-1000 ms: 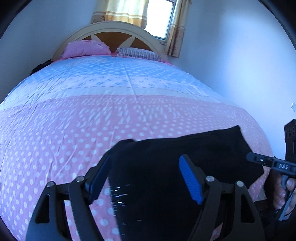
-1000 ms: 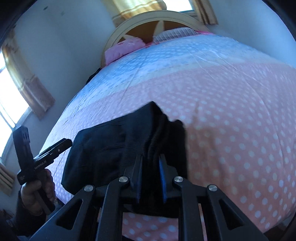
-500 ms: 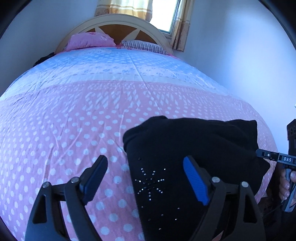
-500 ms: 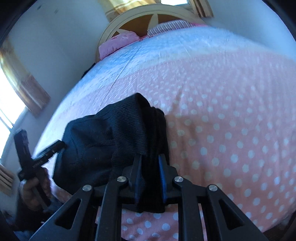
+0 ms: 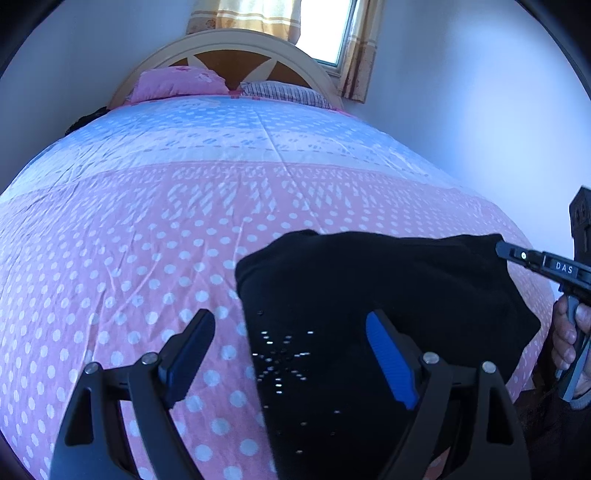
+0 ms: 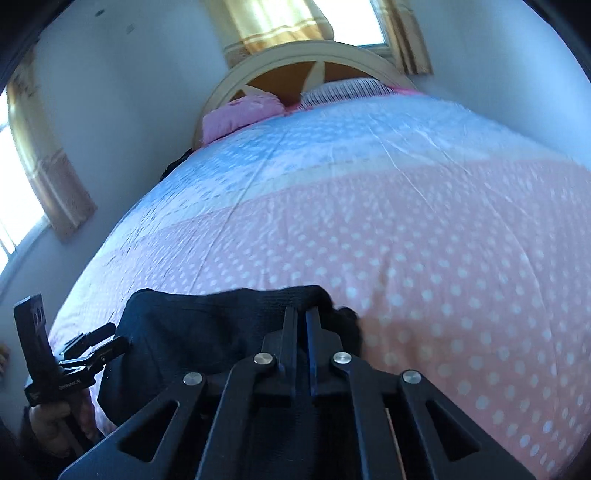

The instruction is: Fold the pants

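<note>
Black pants point(image 5: 388, 291) lie folded in a thick bundle on the pink dotted bedspread point(image 5: 129, 258), near its front right corner. A sparkly stud pattern point(image 5: 280, 358) shows on their near part. My left gripper point(image 5: 291, 343) hovers open over the pants' left edge; its left finger is over bare bedspread and nothing is held. In the right wrist view my right gripper point(image 6: 301, 314) is shut on the far edge of the pants point(image 6: 207, 321). That gripper's tip point(image 5: 517, 254) meets the pants' right corner in the left wrist view.
The bed runs back to two pillows point(image 5: 177, 83) and a rounded headboard point(image 5: 236, 48) under a curtained window point(image 5: 321, 26). A white wall point(image 5: 461, 110) lies close on the right. A hand point(image 5: 569, 332) holds the right gripper; another hand point(image 6: 48, 417) holds the left one.
The pants have come down from a raised fold to lie flat on the bed. My right gripper has sunk low with their edge. My left gripper stayed open, with the pants now more to its right.
</note>
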A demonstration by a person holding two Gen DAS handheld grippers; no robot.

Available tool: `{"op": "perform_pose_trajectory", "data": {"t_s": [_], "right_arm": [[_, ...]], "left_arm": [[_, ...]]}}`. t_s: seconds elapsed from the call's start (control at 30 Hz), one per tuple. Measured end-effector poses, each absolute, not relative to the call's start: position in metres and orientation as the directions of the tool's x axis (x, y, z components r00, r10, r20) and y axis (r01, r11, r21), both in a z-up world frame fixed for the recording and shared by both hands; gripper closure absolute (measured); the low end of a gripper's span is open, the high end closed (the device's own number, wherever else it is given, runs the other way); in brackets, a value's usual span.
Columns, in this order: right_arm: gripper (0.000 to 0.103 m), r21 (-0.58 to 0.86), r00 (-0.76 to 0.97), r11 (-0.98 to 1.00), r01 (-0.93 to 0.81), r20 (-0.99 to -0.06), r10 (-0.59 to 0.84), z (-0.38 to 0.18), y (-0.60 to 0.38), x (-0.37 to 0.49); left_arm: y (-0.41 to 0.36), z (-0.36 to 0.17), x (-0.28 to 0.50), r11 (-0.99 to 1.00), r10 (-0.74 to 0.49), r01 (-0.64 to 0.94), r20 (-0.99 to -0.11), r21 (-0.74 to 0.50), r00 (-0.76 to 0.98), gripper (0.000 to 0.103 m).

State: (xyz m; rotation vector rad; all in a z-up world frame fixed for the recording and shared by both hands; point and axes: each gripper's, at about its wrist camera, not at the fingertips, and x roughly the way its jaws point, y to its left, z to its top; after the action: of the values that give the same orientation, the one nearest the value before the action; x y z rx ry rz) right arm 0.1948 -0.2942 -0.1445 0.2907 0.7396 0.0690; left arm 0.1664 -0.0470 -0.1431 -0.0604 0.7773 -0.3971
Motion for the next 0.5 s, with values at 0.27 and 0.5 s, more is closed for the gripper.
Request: {"op": "perform_pose_trajectory", "data": {"t_s": [0.27,0.5], "right_arm": [[0.100,0.306,0.738,0.949,0.080,-0.658,0.150,-0.162,-0.308,0.197],[0.039,0.399,0.767,0.914,0.070,-0.608,0.206,-0.152,-0.315,0.173]], "left_arm": [[-0.046,-0.150,0.168,0.930,-0.356,0.312,-0.677,-0.192,0.644,0.010],[-0.044,-0.151,0.169,0.927,-0.368,0.308,-0.676,-0.213,0.638,0.010]]}}
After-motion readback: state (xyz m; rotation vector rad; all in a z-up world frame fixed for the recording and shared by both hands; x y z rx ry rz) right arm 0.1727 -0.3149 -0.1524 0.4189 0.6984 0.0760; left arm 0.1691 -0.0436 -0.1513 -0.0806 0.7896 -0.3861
